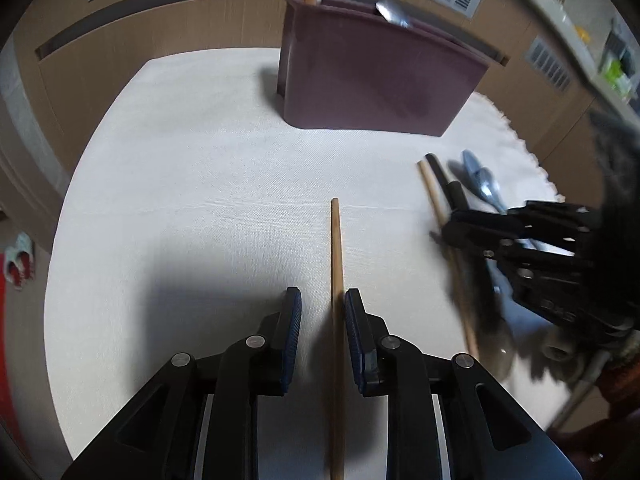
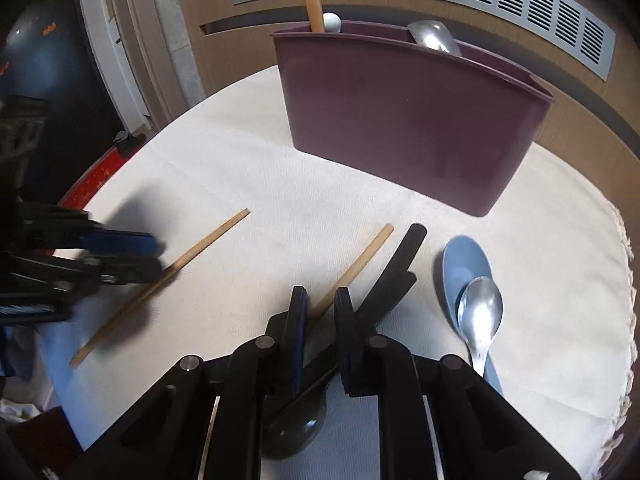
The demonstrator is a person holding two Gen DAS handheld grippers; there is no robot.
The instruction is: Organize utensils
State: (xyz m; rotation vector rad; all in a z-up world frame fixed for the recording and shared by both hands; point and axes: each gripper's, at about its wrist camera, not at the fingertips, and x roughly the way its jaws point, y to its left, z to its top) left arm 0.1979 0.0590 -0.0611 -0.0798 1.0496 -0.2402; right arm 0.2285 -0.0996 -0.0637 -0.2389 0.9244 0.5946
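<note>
My left gripper is low over the bench, and its jaws are apart with a wooden chopstick lying between them. The stick sits close against the right pad, but I cannot tell if it touches. Its near end runs out of the left wrist view at the bottom.

My right gripper is also low and points at the holder. Its jaws are apart too, with a second wooden chopstick between them. I cannot tell if the pads touch it. Its lower end is hidden under my gripper. Just beside it lie black handles, and I cannot tell how many there are. A dark spoon bowl peeks out under my gripper, mostly hidden.

To the right, a metal spoon lies on top of a blue spoon, so part of the blue one is covered.

The purple holder stands upright at the far side of the bench. A wooden stick, a white tip and a metal spoon bowl poke out of its top. Their lower parts are hidden inside.

My right gripper looks blurry in the left wrist view.
</note>
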